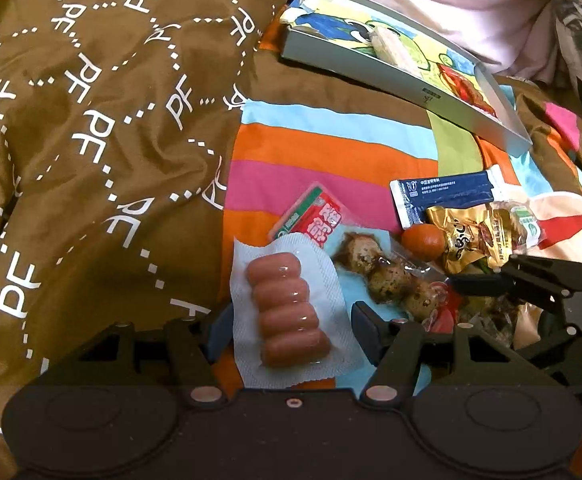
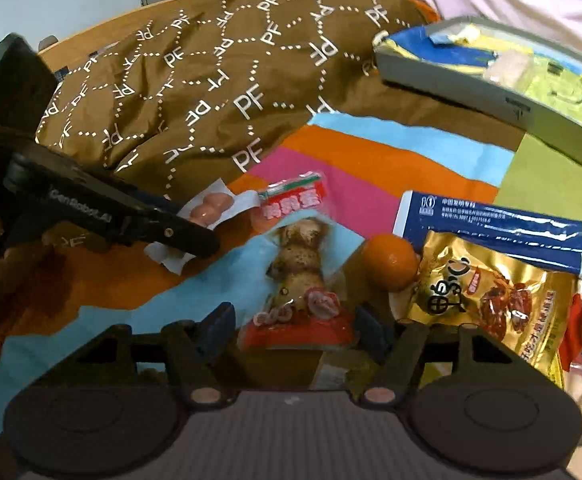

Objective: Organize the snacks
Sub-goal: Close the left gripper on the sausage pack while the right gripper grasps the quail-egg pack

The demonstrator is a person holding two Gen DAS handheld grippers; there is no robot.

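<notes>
The left claw [image 1: 291, 330] grips the sausage pack [image 1: 287, 312], pads on both edges of its white wrapper. Just to its right, the right claw [image 2: 291, 330] stands open astride the quail egg pack [image 2: 297, 280], not pressing it. Beyond that claw's right finger lie an orange [image 2: 391, 262], a gold pouch [image 2: 487, 300] and a blue sachet [image 2: 491, 226]; the grey tray [image 2: 491, 92] sits farther off on the bed.

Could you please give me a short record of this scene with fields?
Surface: striped multicoloured bedspread
Left gripper: shut on clear vacuum pack of pink sausages
Right gripper: straddles clear pack of speckled quail eggs; grip unclear
Loose snacks: small orange fruit, gold foil pouch, navy sachet
Container: shallow grey tray, some snacks inside
</notes>
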